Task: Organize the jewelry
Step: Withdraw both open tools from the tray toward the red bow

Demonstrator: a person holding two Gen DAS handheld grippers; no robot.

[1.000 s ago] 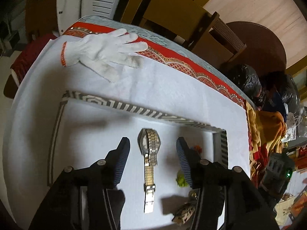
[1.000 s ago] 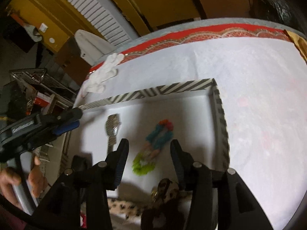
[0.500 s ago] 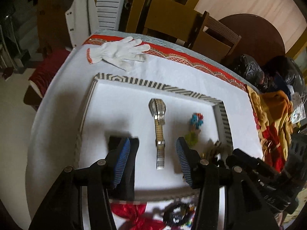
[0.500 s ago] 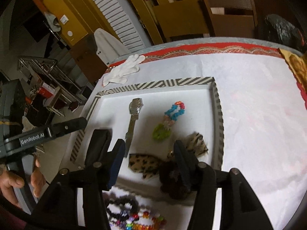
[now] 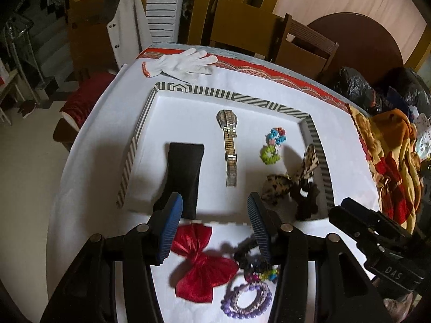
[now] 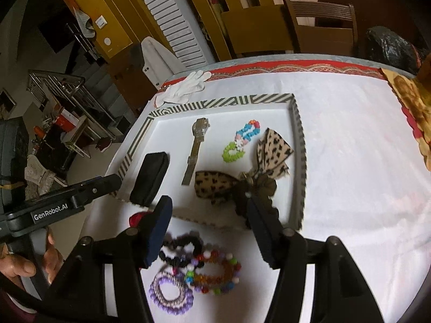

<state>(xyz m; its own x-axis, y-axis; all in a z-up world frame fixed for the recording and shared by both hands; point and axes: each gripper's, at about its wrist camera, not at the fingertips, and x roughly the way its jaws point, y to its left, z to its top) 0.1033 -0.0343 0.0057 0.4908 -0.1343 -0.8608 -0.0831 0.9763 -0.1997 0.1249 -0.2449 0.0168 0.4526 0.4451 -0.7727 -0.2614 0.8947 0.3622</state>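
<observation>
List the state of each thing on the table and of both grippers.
Left gripper: open, empty.
Right gripper: open, empty, jaws just widened.
Wristwatch: flat in tray, strap unclasped, straight.
Black pouch: in tray, near edge.
Leopard-print bow: in tray, by right wall.
Pastel bead bracelet: in tray.
Striped tray: on white cloth.
Red bow: outside tray.
Purple bead bracelet: outside tray.
White glove: flat, beyond tray.

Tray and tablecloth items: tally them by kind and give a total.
Wristwatch: 1
Black pouch: 1
Beaded bracelets: 5, namely pastel, lime, purple, black, multicolour
Bows: 2, namely leopard-print, red
White glove: 1
Total: 10
</observation>
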